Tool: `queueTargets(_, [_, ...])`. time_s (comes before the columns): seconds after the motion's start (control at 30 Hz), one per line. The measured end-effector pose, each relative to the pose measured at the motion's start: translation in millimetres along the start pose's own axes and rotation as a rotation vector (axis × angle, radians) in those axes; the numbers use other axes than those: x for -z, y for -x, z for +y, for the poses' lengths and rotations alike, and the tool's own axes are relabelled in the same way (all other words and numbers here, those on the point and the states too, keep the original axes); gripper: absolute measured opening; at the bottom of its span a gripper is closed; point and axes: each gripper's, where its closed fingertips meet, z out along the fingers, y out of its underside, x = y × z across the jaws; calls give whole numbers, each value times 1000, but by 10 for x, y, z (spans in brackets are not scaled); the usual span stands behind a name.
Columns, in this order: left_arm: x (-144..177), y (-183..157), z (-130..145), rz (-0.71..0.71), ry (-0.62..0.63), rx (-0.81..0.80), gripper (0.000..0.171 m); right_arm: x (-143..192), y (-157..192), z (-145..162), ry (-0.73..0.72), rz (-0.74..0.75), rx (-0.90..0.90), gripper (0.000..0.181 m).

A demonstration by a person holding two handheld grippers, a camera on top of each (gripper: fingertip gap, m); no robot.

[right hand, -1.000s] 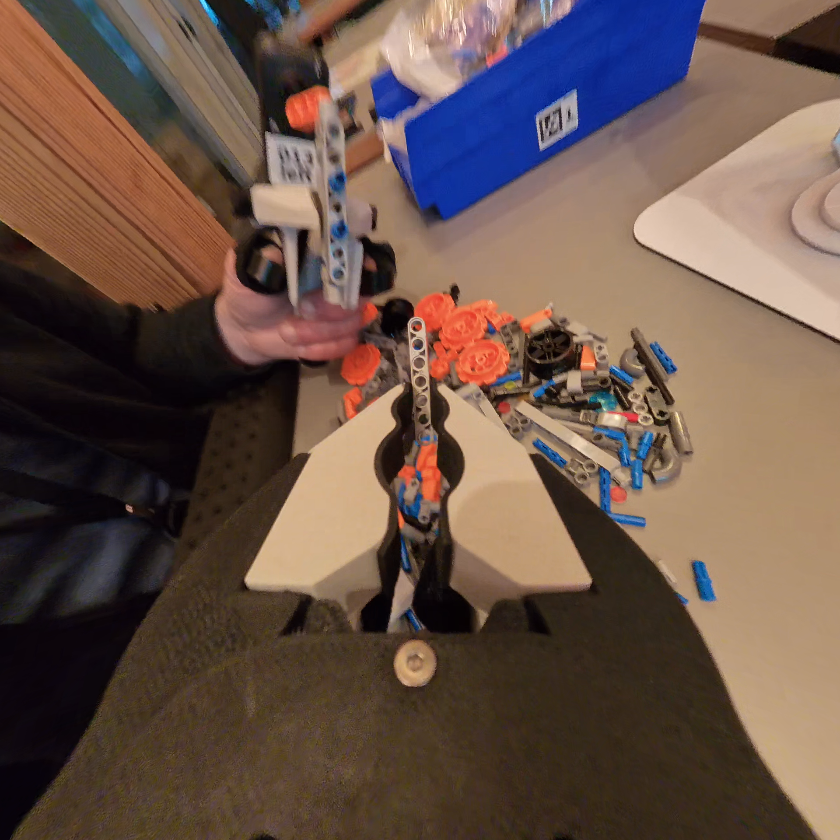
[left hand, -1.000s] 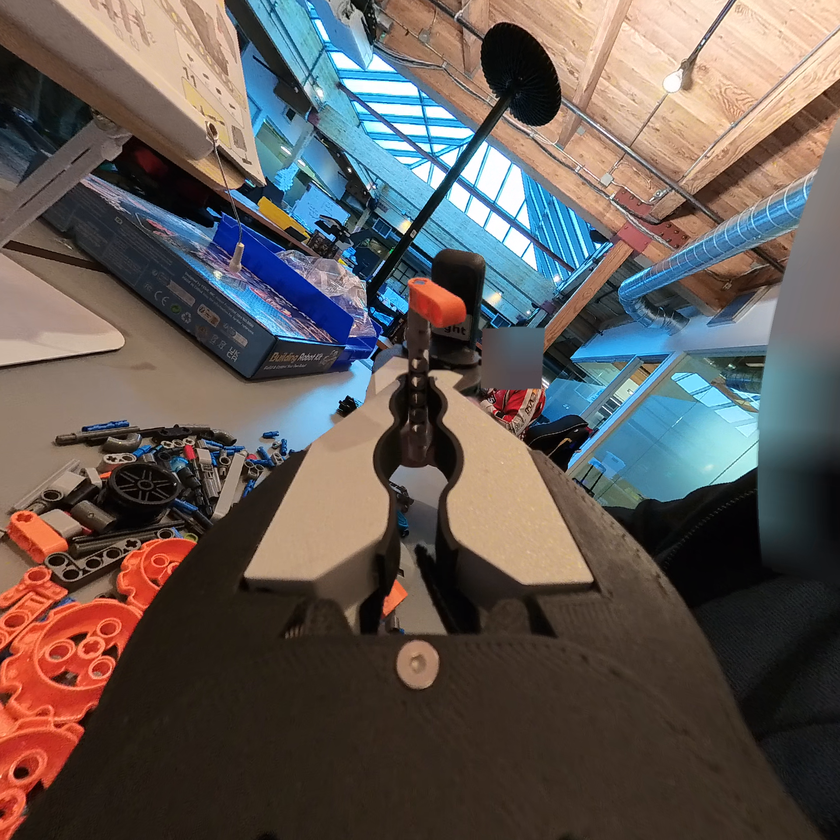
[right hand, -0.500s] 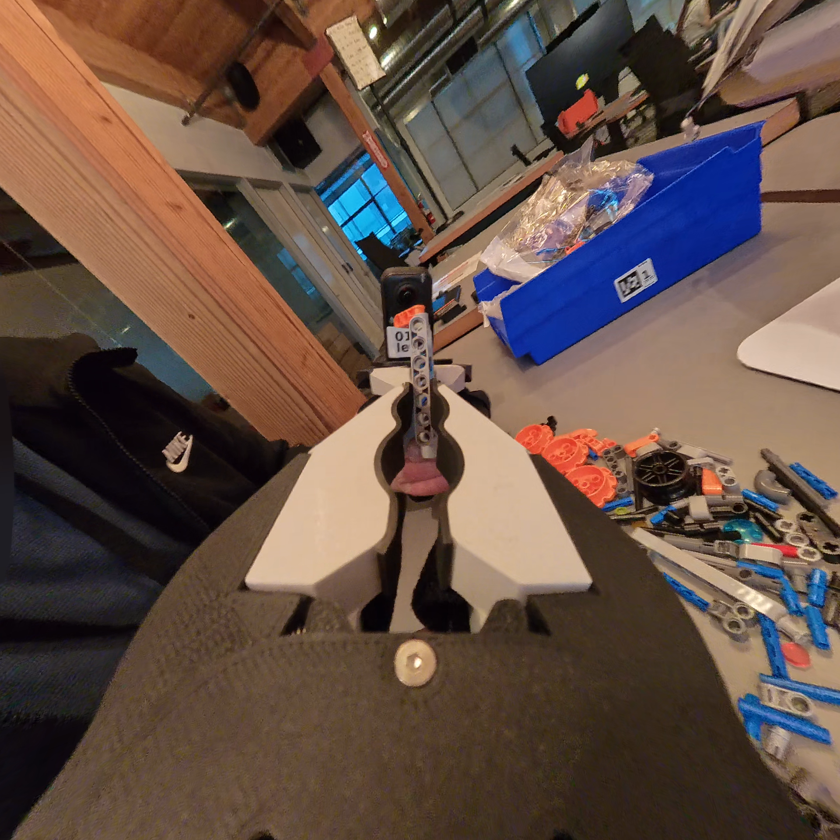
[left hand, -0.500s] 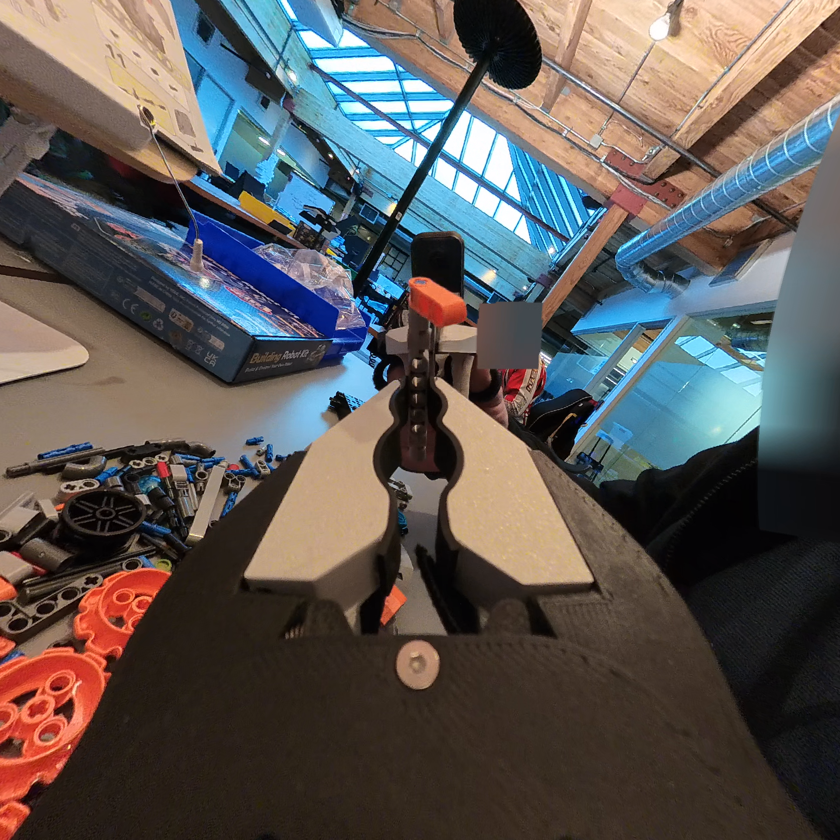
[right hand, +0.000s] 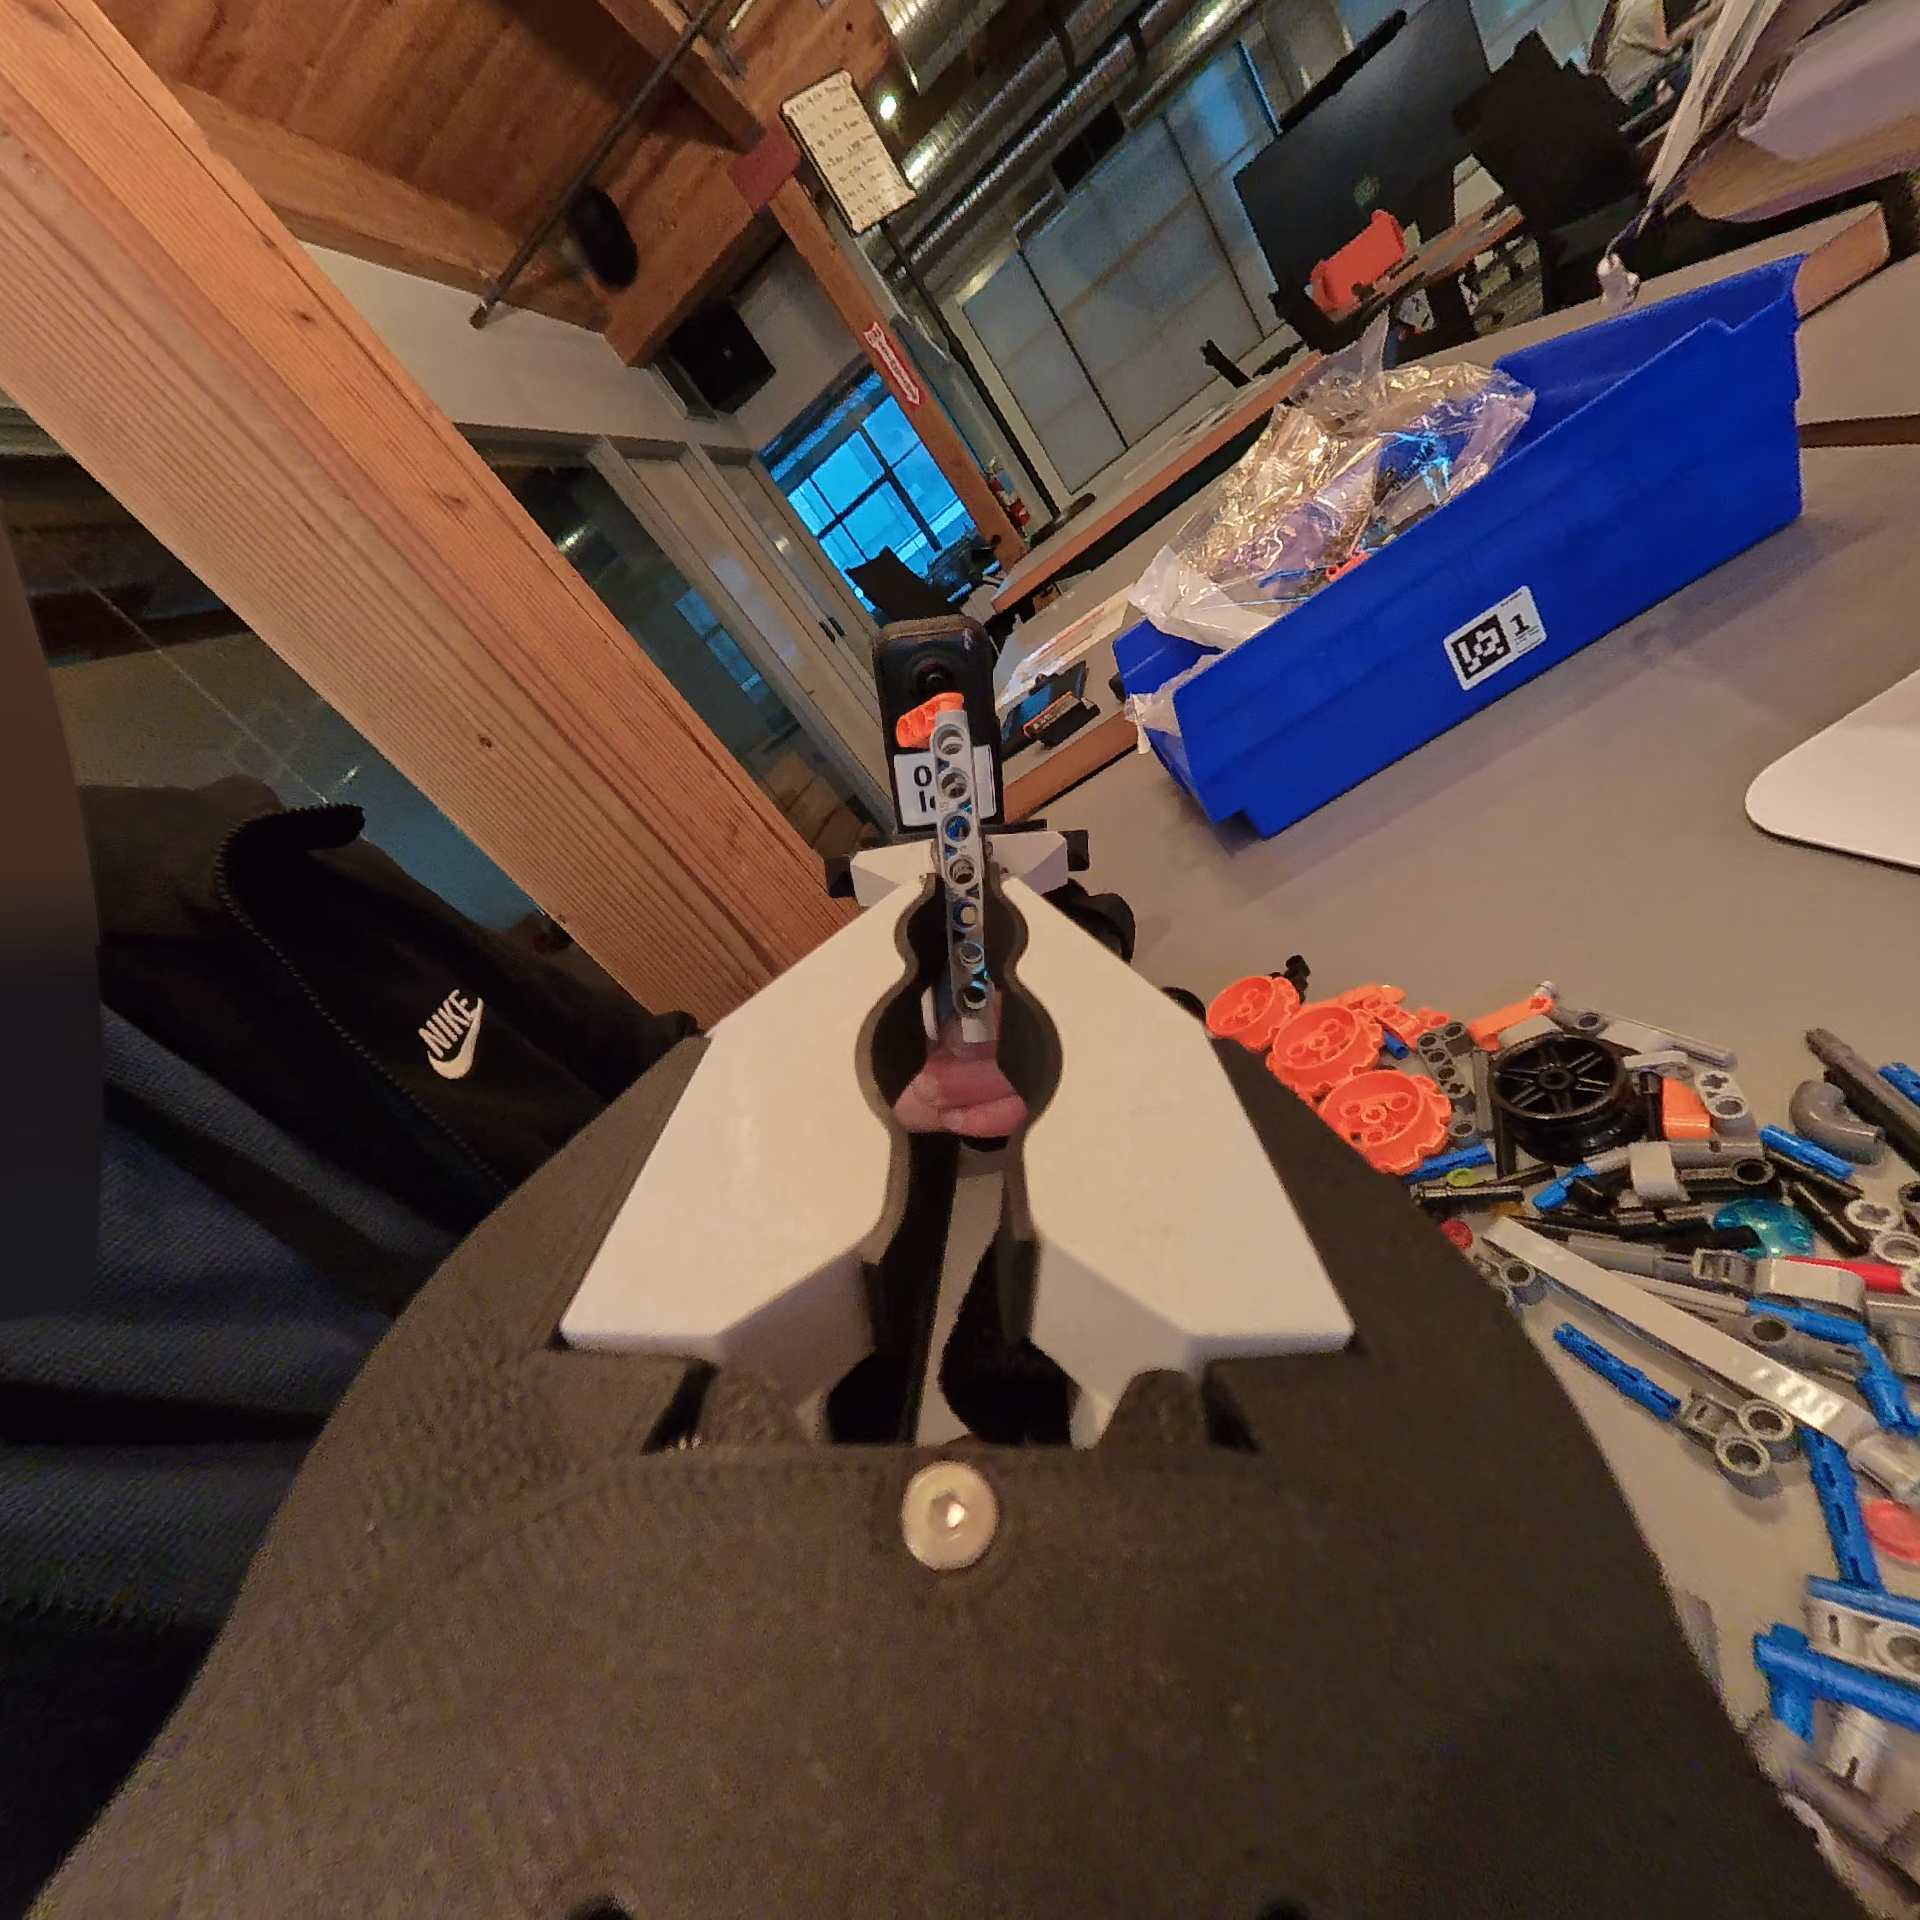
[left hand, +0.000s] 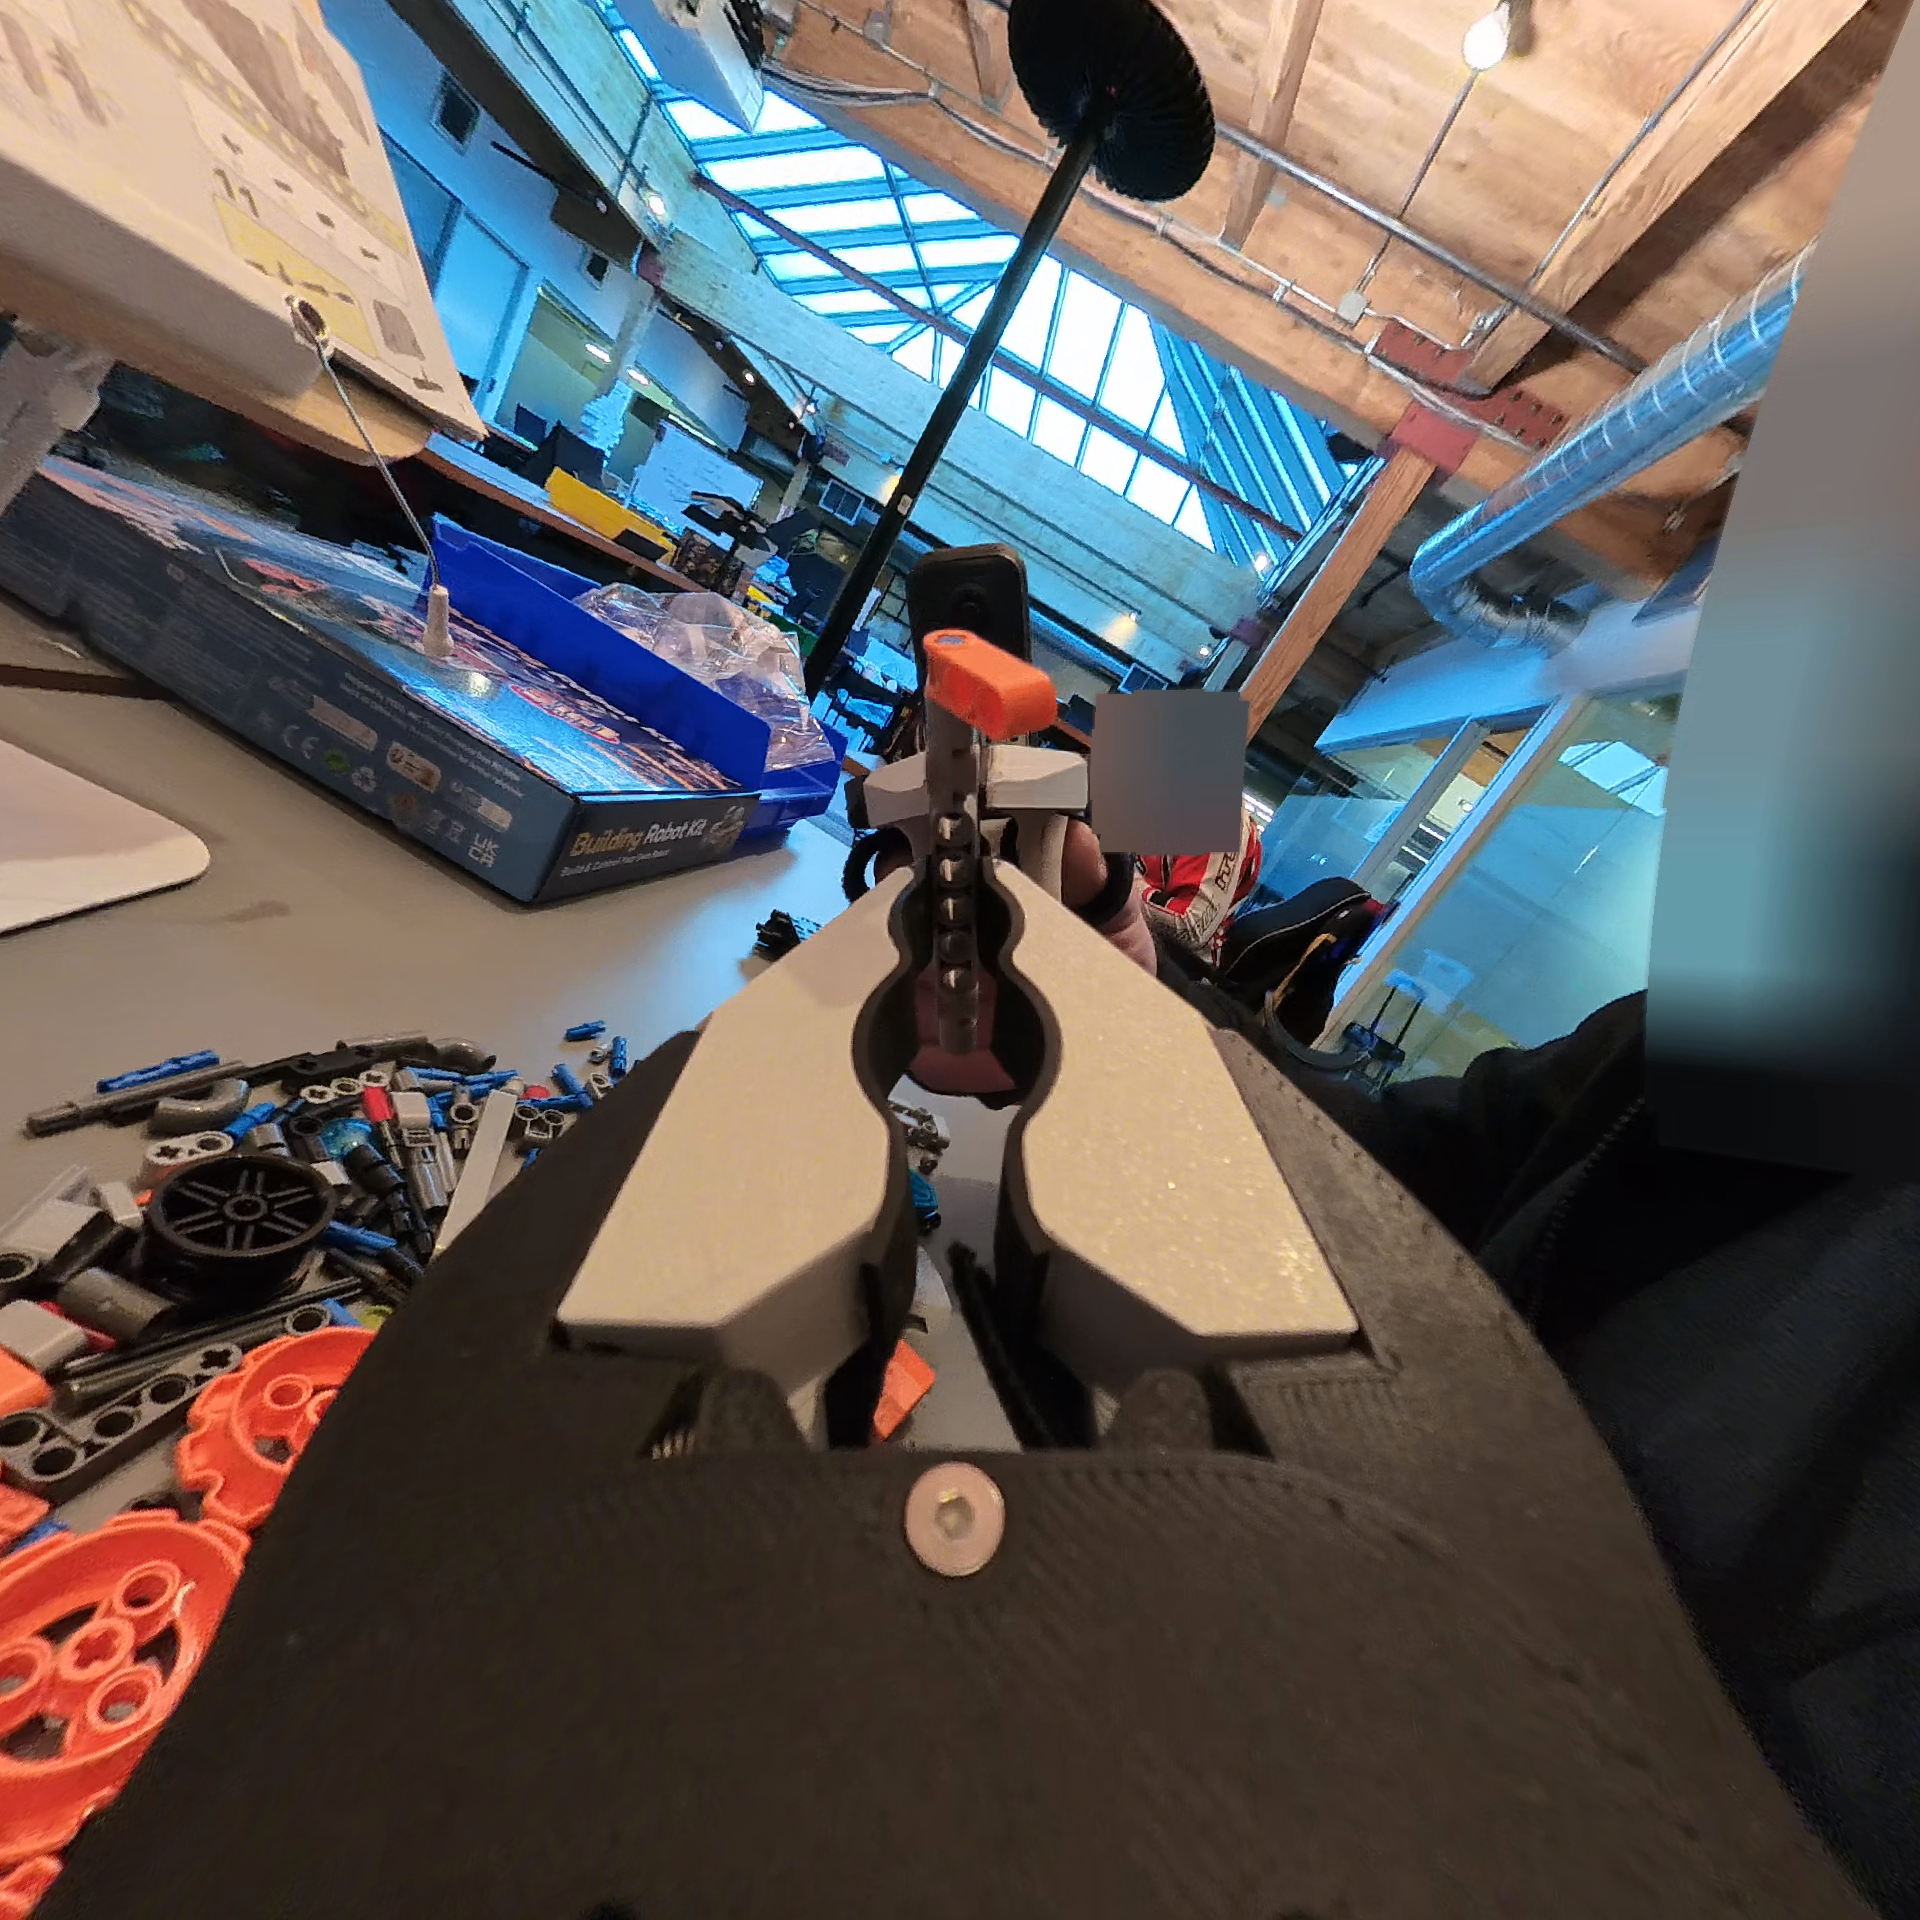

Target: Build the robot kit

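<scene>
My left gripper (left hand: 954, 883) is shut on a grey holed beam (left hand: 956, 935) that stands upright with an orange piece (left hand: 987, 681) on its top end. My right gripper (right hand: 961, 888) is shut on a light grey holed beam (right hand: 961, 883), also upright. The two grippers face each other above the table edge. The right gripper (left hand: 971, 790) shows just behind the left's beam, and the left gripper (right hand: 956, 862) just behind the right's beam. Blue pins show through the holes, and the orange piece (right hand: 920, 722) peeks out at the top. The beams are lined up close together; I cannot tell whether they touch.
A pile of loose grey, blue and black parts (right hand: 1662, 1143) with orange gears (right hand: 1351, 1081) and a black wheel (left hand: 244, 1210) lies on the grey table. A blue bin (right hand: 1455, 644), a flat blue box (left hand: 364, 707), a white board (right hand: 1849, 790) and a wooden post (right hand: 364, 520) stand around.
The right gripper swung up from over the parts pile to face the left gripper, bringing its beam in line with the left's beam. Both grasps stayed shut on their beams.
</scene>
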Motion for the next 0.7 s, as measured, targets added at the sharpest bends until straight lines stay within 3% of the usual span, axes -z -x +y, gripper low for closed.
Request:
queueTargets(0.37, [24, -79, -39, -2, -17, -68, 5, -48, 78, -19, -15, 27, 106, 6])
queueTargets(0.7, [28, -202, -10, 42, 25, -130, 5, -59, 206, 17, 15, -79, 61, 6])
